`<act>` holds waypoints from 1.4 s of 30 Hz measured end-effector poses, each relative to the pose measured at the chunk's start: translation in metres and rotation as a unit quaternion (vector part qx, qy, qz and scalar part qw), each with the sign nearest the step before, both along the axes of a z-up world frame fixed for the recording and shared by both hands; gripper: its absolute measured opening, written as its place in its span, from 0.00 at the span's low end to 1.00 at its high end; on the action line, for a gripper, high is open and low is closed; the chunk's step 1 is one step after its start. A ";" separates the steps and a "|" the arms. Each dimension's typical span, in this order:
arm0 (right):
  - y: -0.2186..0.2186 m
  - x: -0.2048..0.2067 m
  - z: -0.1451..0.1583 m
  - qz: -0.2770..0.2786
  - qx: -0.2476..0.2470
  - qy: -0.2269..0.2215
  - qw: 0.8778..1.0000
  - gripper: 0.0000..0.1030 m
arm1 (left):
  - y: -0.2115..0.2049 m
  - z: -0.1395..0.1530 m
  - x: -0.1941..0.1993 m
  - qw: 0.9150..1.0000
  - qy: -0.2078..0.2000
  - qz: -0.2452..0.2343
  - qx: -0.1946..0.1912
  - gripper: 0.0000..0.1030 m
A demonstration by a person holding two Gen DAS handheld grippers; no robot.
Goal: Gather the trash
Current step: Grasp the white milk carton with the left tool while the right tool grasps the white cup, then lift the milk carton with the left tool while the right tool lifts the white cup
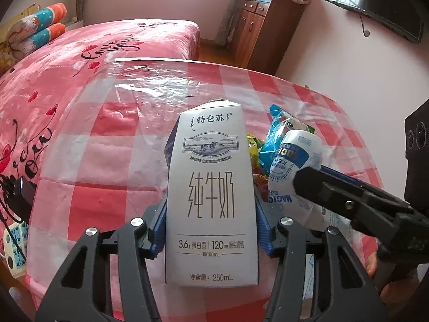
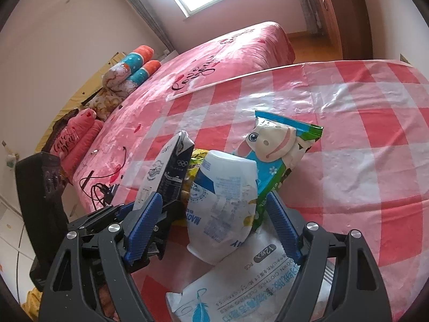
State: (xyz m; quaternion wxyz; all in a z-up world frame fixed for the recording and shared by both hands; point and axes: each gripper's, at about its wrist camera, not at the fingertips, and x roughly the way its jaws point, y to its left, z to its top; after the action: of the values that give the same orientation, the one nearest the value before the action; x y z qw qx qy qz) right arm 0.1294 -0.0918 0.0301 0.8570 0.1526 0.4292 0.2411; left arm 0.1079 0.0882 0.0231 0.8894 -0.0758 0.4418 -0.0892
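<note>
A white milk carton (image 1: pixel 211 187) with dark lettering stands between the blue pads of my left gripper (image 1: pixel 210 206), which is shut on its two sides. In the right wrist view the same carton (image 2: pixel 166 171) leans at the left of a trash pile. My right gripper (image 2: pixel 214 197) is open around a white plastic cup with a blue label (image 2: pixel 222 201); its pads stand clear of it. Behind the cup lie a blue-green snack bag with a cartoon cow (image 2: pixel 273 145) and a yellow wrapper (image 2: pixel 195 166). A white wipes packet (image 2: pixel 241 281) lies under the cup.
The trash sits on a table with a red-and-white checked plastic cover (image 2: pixel 348 134). A bed with a pink spread (image 1: pixel 107 53) adjoins it, with cables (image 2: pixel 102 187) on it. A wooden cabinet (image 1: pixel 260 26) and a wall television (image 1: pixel 375 5) stand beyond.
</note>
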 end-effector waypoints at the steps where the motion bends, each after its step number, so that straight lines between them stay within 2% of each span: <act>1: 0.002 0.000 -0.001 -0.002 -0.005 -0.003 1.000 0.71 | 0.000 0.000 -0.001 1.000 -0.001 0.001 -0.001 0.54; 12: 0.010 -0.001 -0.008 -0.011 -0.036 -0.019 0.999 0.64 | -0.002 -0.002 -0.007 1.000 -0.009 0.009 -0.003 0.53; 14: 0.013 0.000 -0.009 -0.016 -0.050 -0.027 0.998 0.51 | -0.003 -0.002 -0.009 1.000 -0.011 0.010 0.001 0.53; 17: 0.011 -0.002 -0.010 -0.019 -0.057 -0.034 0.998 0.42 | -0.003 -0.002 -0.013 1.000 -0.013 0.012 0.000 0.53; 26: 0.006 -0.018 -0.004 -0.023 -0.046 -0.054 0.997 0.31 | 0.005 0.001 -0.024 0.999 -0.014 0.028 -0.016 0.53; 32: 0.004 -0.029 0.002 -0.018 -0.030 -0.065 0.997 0.26 | 0.009 0.009 -0.040 0.999 -0.028 0.036 -0.025 0.53; 42: -0.004 -0.059 0.014 -0.017 -0.009 -0.076 0.997 0.24 | 0.022 0.018 -0.076 0.997 -0.040 0.050 -0.037 0.53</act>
State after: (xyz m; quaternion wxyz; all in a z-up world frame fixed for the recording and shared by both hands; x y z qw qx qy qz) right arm 0.0708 -0.0958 0.0437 0.8923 0.1337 0.3625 0.2333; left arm 0.0316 0.1105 0.0412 0.9062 -0.1273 0.3983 -0.0638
